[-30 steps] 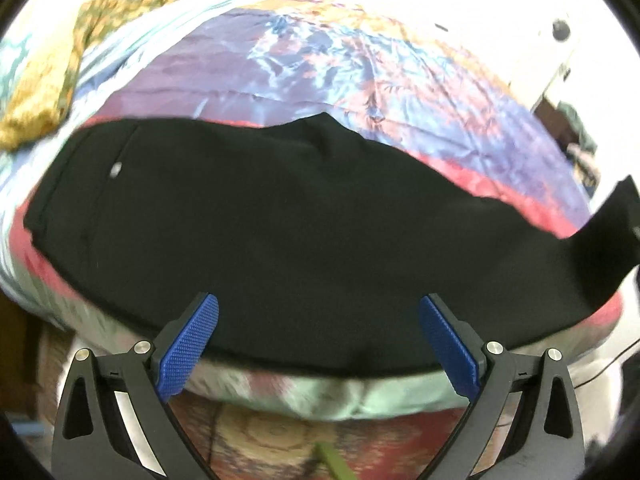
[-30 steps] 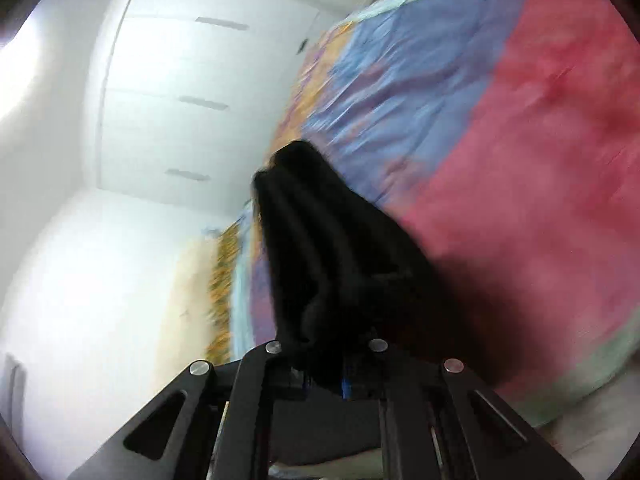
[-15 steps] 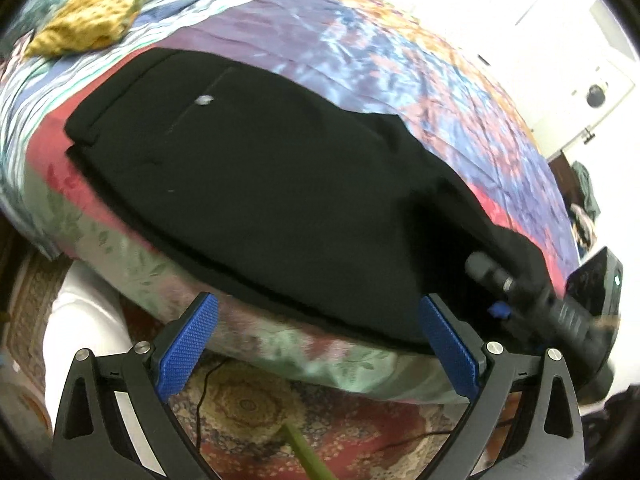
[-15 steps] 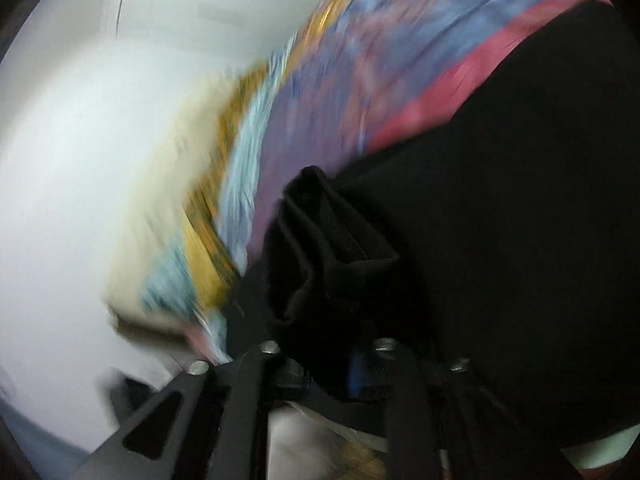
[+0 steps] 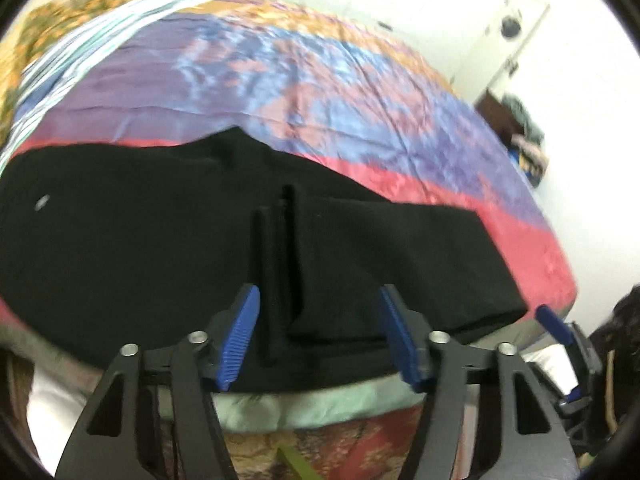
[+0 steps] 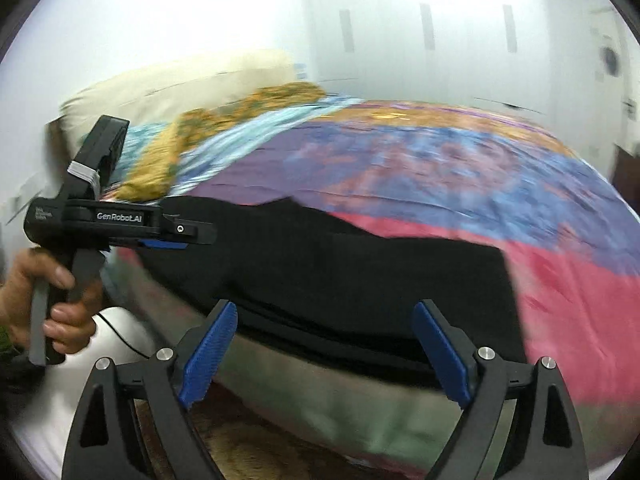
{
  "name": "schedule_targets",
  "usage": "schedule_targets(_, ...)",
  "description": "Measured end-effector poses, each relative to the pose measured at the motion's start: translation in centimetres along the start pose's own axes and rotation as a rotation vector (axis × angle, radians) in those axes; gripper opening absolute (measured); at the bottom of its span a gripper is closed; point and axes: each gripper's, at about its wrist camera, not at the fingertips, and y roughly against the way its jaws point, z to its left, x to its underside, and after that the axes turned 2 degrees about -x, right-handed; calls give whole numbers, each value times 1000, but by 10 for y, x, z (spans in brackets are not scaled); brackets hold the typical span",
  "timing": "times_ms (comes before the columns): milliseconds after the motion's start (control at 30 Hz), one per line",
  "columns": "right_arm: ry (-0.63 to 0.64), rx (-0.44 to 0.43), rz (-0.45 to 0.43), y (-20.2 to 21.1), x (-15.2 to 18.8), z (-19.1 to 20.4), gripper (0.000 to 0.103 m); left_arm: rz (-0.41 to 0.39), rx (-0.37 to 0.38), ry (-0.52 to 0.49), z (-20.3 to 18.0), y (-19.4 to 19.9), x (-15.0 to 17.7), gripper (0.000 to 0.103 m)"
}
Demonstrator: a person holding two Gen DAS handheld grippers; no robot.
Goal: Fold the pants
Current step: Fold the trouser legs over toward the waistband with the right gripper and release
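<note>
The pants (image 5: 160,264) lay folded on the bed (image 5: 320,92), left gripper (image 5: 320,336) closing over the hem at six o'clock without pinching, right gripper (image 6: 324,352) opening, empty.

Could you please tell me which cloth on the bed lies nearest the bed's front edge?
The black pants; they run along that near edge, while the yellow patterned cloth lies farther back.

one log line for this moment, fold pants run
pants: leg end folded over, on bed | left gripper: closing, empty | right gripper: opening, empty
</note>
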Motion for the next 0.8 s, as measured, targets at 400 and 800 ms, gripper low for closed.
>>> schedule_targets(400, -76, 69, -71, 3, -4, -30, 89, 71, -177, 27, 12, -15, 13, 3)
schedule_targets(800, -160, 34, 125, -44, 8, -51, 89, 30, -243, 21, 19, 6, 11, 67)
